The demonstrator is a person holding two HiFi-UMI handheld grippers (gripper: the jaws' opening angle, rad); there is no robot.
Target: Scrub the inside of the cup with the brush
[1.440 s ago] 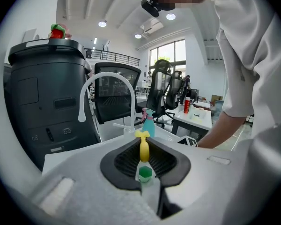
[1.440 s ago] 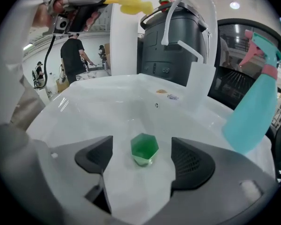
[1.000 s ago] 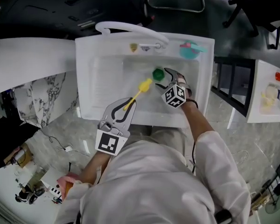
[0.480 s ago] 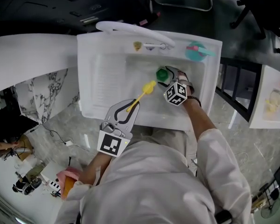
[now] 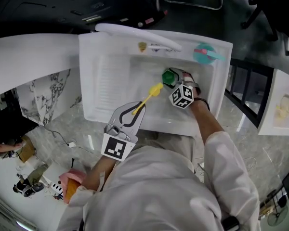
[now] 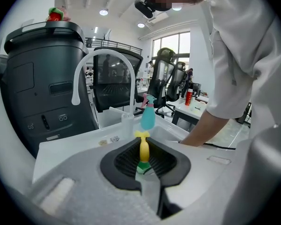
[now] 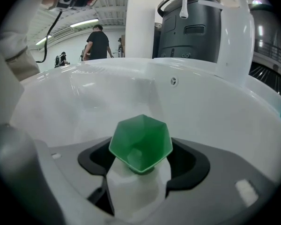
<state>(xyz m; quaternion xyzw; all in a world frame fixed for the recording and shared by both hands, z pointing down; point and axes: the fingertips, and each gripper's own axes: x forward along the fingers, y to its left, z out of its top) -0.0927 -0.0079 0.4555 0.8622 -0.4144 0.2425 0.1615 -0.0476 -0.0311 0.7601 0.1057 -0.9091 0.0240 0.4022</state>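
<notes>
A green faceted cup [image 5: 167,76] lies in the white sink basin [image 5: 202,124], its mouth turned toward my right gripper [image 5: 176,78]. In the right gripper view the cup [image 7: 140,142] fills the gap of that gripper [image 7: 141,157]; the jaws have just been closing and both pads touch the cup's sides. My left gripper [image 5: 135,110] hovers over the sink's near edge, shut on the handle of a yellow brush [image 5: 149,96] whose head points toward the cup. The left gripper view shows the brush [image 6: 144,149] upright between the ribbed pads of that gripper [image 6: 144,167].
A white arched faucet [image 5: 135,32] spans the back of the sink. A teal spray bottle [image 5: 202,53] stands at the back right corner, and a ribbed drainboard [image 5: 106,81] lies on the left. A white counter [image 5: 33,57] runs off to the left.
My right gripper has sunk slightly onto the green cup and its jaws have narrowed around it. The left gripper with the brush has stayed where it was.
</notes>
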